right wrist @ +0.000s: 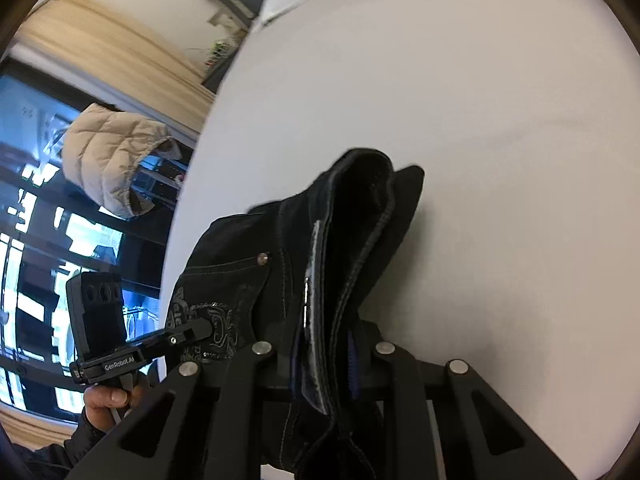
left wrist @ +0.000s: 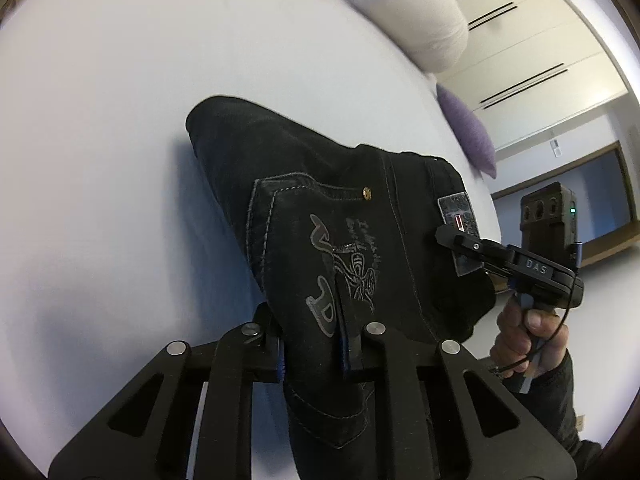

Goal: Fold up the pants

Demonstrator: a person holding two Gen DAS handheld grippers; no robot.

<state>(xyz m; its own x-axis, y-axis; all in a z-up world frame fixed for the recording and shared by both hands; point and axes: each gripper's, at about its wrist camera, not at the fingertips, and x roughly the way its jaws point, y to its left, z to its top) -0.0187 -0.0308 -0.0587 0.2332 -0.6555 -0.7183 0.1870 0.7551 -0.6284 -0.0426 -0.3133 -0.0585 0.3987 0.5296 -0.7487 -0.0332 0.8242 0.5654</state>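
The black denim pants (left wrist: 320, 208) hang lifted above the white bed, back pocket with grey embroidery facing the left wrist view. My left gripper (left wrist: 312, 354) is shut on the pants at the pocket edge. My right gripper (left wrist: 460, 240) shows there at the right, clamped on the waistband by the leather patch. In the right wrist view the pants (right wrist: 352, 240) drape forward from my right gripper (right wrist: 324, 360), shut on the waistband; my left gripper (right wrist: 200, 330) grips the pocket side at the left.
The white bed sheet (left wrist: 120, 140) spreads under the pants. A white pillow (left wrist: 420, 24) and a purple cushion (left wrist: 472, 132) lie at the far side. A beige quilted jacket (right wrist: 116, 152) hangs by a window beyond the bed edge.
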